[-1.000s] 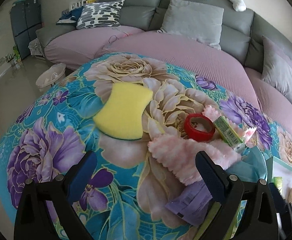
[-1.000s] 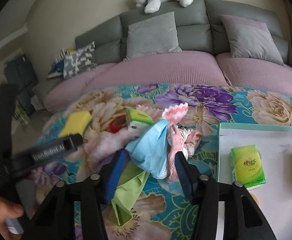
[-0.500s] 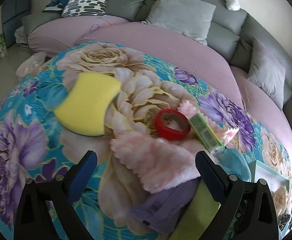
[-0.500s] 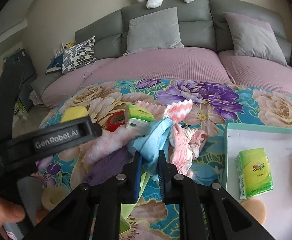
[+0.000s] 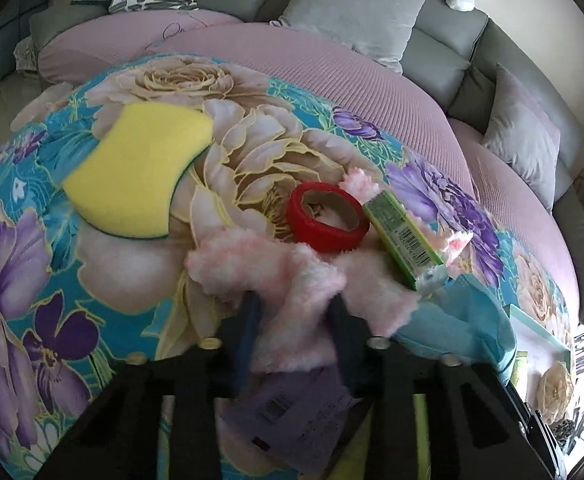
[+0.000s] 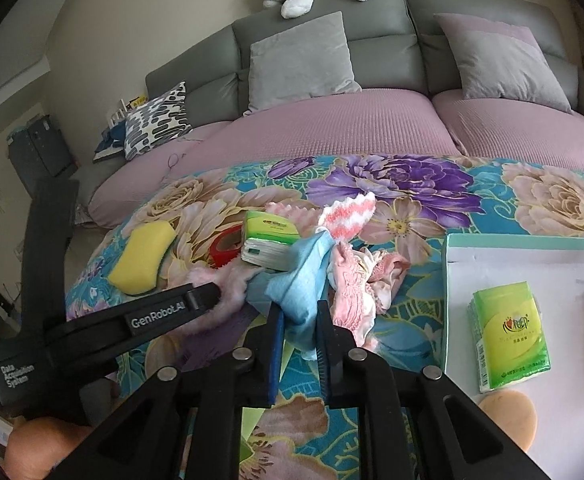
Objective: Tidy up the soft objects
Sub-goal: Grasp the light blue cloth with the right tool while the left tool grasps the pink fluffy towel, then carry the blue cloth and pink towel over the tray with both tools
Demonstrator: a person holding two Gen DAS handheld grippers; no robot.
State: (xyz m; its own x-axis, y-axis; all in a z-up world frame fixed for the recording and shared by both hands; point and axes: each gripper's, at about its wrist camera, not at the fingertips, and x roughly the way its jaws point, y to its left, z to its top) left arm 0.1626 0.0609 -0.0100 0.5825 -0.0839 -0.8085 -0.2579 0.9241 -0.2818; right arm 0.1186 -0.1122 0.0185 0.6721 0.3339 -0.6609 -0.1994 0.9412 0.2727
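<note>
- Grey sofa [image 6: 371, 60] backs the floral-covered bench [image 5: 92, 300].
- Left gripper [image 5: 292, 320]: fingers have just been closing and now pinch the fluffy pink cloth [image 5: 252, 264], near centre.
- Right gripper [image 6: 297, 328]: fingers clamp the blue cloth [image 6: 295, 280]; both look ready to lift.

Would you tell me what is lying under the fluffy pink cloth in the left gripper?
A purple packet sticks out from beneath the fluffy pink cloth, showing a printed label. How far it reaches under the cloth is covered.
</note>
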